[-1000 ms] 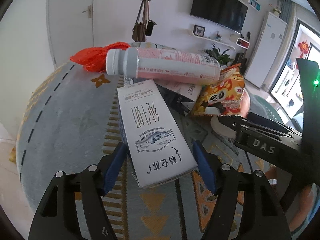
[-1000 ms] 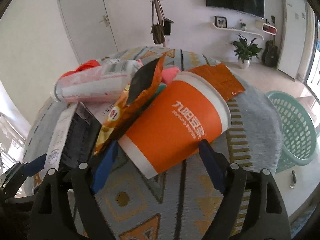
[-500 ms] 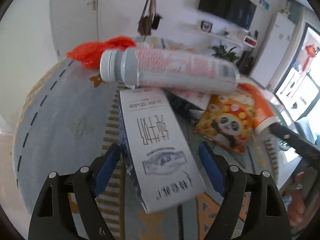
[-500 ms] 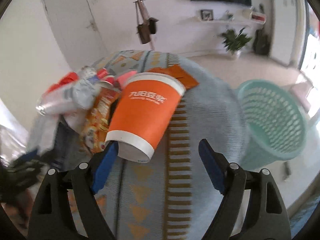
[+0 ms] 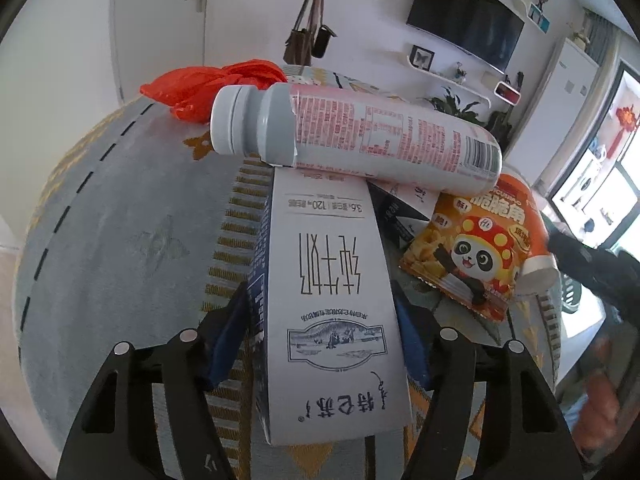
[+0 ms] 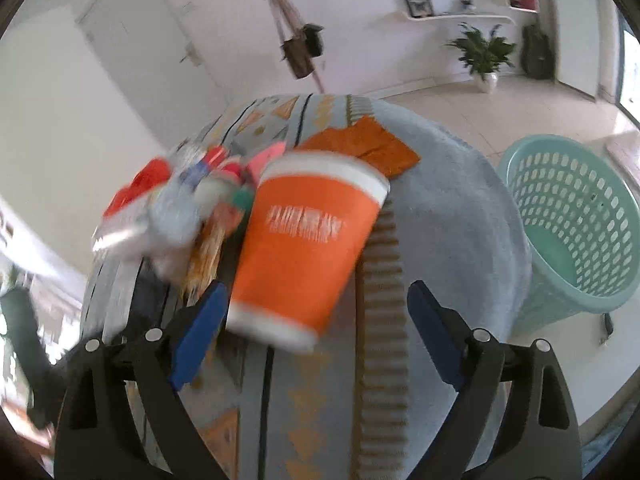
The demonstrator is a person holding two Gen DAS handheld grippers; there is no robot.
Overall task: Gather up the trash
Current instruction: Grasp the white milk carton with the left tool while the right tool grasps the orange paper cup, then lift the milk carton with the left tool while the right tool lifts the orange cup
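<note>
A white milk carton (image 5: 332, 300) lies on the patterned tablecloth (image 5: 120, 240). My left gripper (image 5: 322, 344) straddles its near end, blue pads close against both sides. A grey and pink bottle (image 5: 360, 136) lies across the carton's far end, with a red plastic bag (image 5: 208, 84) behind and a panda snack bag (image 5: 468, 256) to the right. My right gripper (image 6: 316, 332) is open around the base of a tipped orange paper cup (image 6: 308, 252); the pads stand apart from it. An orange wrapper (image 6: 360, 144) lies behind the cup.
A teal mesh basket (image 6: 572, 232) stands on the floor to the right of the table. The trash heap (image 6: 188, 208) sits left of the cup. The table edge curves away on all sides. A potted plant (image 6: 482, 54) stands by the far wall.
My left gripper's pads have closed in against the milk carton. My right gripper has swung right, bringing the basket into view, with the cup still between its open fingers.
</note>
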